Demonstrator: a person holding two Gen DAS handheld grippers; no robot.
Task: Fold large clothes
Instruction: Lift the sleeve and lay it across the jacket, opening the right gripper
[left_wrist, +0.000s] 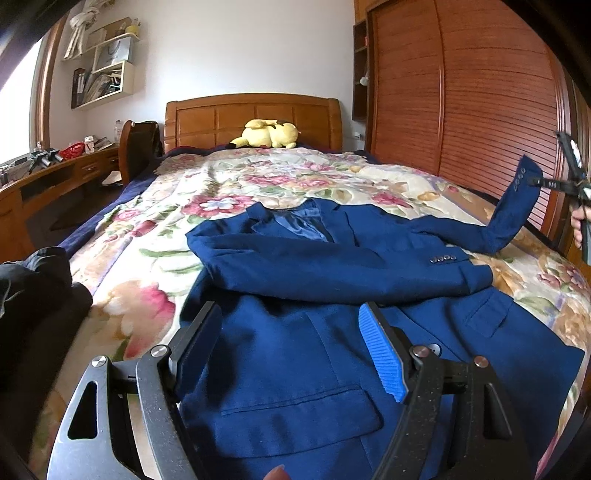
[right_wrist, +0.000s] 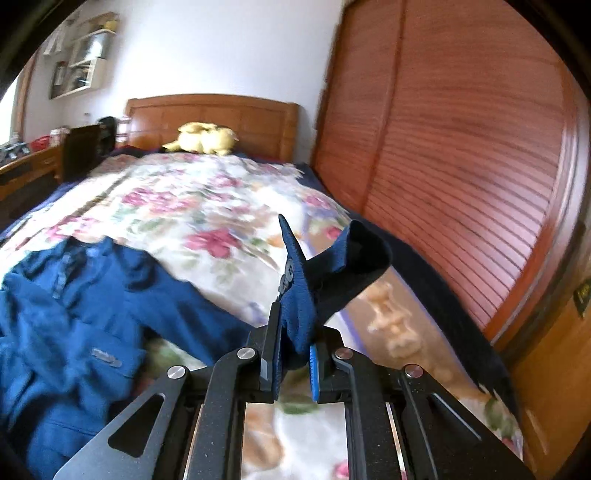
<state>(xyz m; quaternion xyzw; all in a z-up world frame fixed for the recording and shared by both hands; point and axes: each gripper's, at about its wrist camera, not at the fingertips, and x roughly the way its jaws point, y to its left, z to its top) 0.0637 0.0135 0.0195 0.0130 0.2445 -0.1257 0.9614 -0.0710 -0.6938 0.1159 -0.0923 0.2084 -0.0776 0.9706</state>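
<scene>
Floral bedspread (left_wrist: 229, 192) covers the bed where the blue jacket (left_wrist: 314, 332) lies face up near the foot edge. Right tool (right_wrist: 294, 354) pinches the sleeve cuff (right_wrist: 299, 295), lifted off the bed's right edge, likely to fold it inward. Left tool (left_wrist: 291, 354) hovers agape, empty, above the hem.

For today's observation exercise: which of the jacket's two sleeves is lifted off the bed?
The sleeve by the wardrobe, its buttoned cuff pinched in the right gripper. The other sleeve lies folded across the jacket's chest.
</scene>
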